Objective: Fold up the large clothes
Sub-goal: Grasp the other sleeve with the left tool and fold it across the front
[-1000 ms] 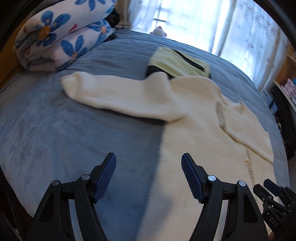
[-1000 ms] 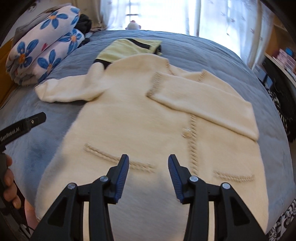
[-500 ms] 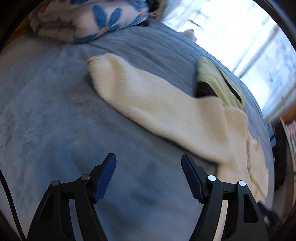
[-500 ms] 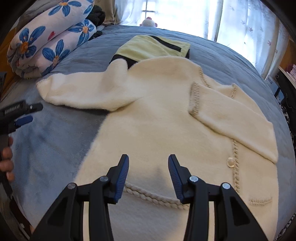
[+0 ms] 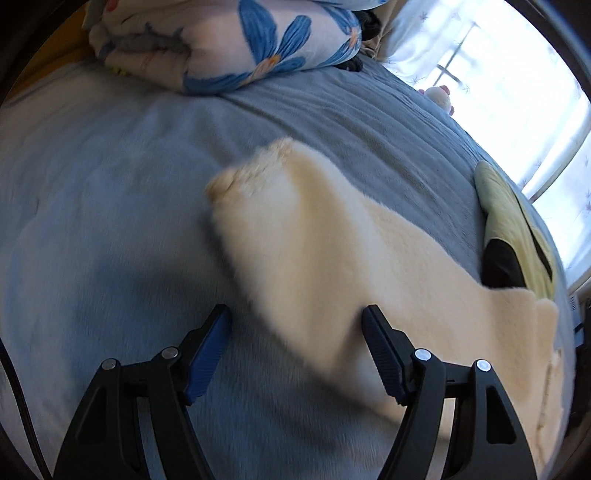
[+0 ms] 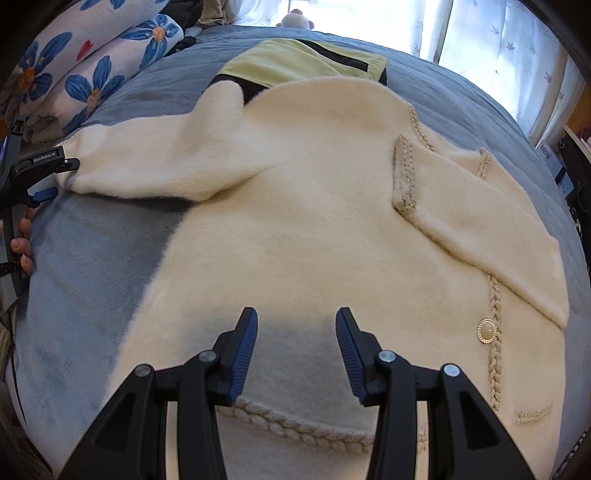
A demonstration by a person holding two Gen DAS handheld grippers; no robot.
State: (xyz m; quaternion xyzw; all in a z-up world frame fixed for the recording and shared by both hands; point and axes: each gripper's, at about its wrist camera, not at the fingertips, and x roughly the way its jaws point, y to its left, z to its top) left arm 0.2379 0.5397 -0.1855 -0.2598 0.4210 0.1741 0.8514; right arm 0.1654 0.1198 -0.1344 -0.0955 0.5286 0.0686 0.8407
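A fluffy cream cardigan [image 6: 317, 229] with braided trim and a gold button lies flat on the grey-blue bed. Its right sleeve is folded across the chest; its left sleeve [image 5: 325, 243] stretches out sideways toward the pillows. My left gripper [image 5: 295, 350] is open, low over the bed, with the outstretched sleeve between its fingers near the cuff. It also shows in the right wrist view [image 6: 51, 177] at the sleeve's cuff. My right gripper [image 6: 295, 354] is open and empty above the cardigan's lower body.
A folded yellow and black garment [image 6: 303, 62] lies beyond the collar. Rolled floral bedding [image 5: 236, 40] sits at the head of the bed. A small plush toy [image 6: 295, 20] sits by the bright curtained window. Shelves stand at the right [image 6: 565, 162].
My left gripper has swung left from the cardigan's body out along the sleeve and down to its cuff end. My right gripper has moved forward up the cardigan's body.
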